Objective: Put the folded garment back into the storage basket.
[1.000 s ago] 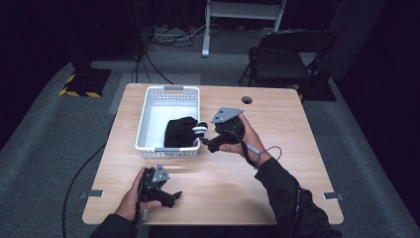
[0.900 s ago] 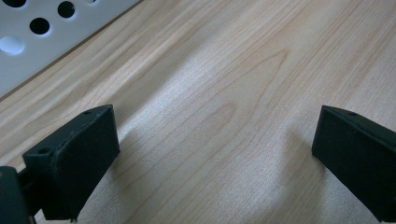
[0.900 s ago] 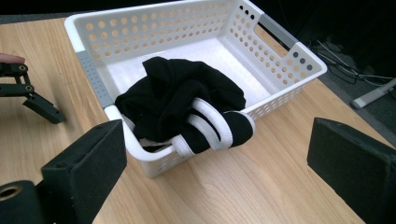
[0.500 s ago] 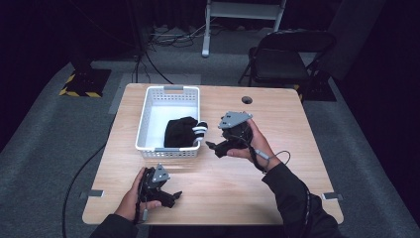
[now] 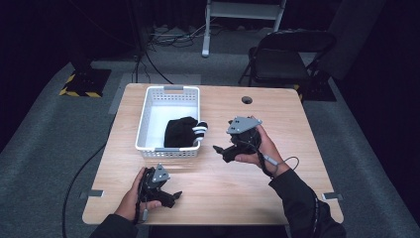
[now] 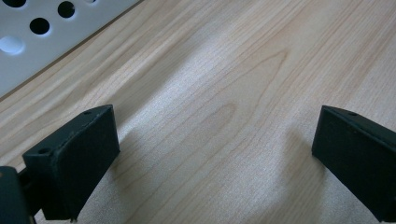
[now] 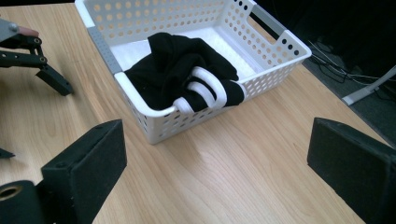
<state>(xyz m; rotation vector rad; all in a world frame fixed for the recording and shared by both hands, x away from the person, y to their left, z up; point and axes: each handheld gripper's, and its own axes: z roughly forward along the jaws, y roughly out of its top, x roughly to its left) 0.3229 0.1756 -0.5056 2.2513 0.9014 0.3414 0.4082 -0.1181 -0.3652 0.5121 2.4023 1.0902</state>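
The black garment (image 7: 180, 70) lies bunched in the near end of the white basket (image 7: 140, 109), centre-left in the right gripper view, with its white-striped cuff (image 7: 205, 88) draped toward the rim at the corner. I judge it soft, light and limp: it will sag and trail when lifted, and a pinch on one loose layer may bring only part of it up. The thick rolled part by the stripes looks like the best hold to me, since it sits highest and closest to the rim. It is not fragile or slippery.

My right gripper (image 5: 225, 150) hovers over the table (image 5: 277, 188) just right of the basket in the high view, jaws spread wide with nothing between them, pointed at the cloth. My left gripper (image 5: 168, 197) rests low on the wood toward the lower left, well apart from the basket; its own view shows its jaws wide too, bare tabletop between them.

The perforated basket wall stands between my right jaws and the cloth, so I expect to come over the rim from above. The basket is light plastic and may slide if I snag it. Behind the table, upper right, a folding chair (image 5: 282, 59) stands well clear.
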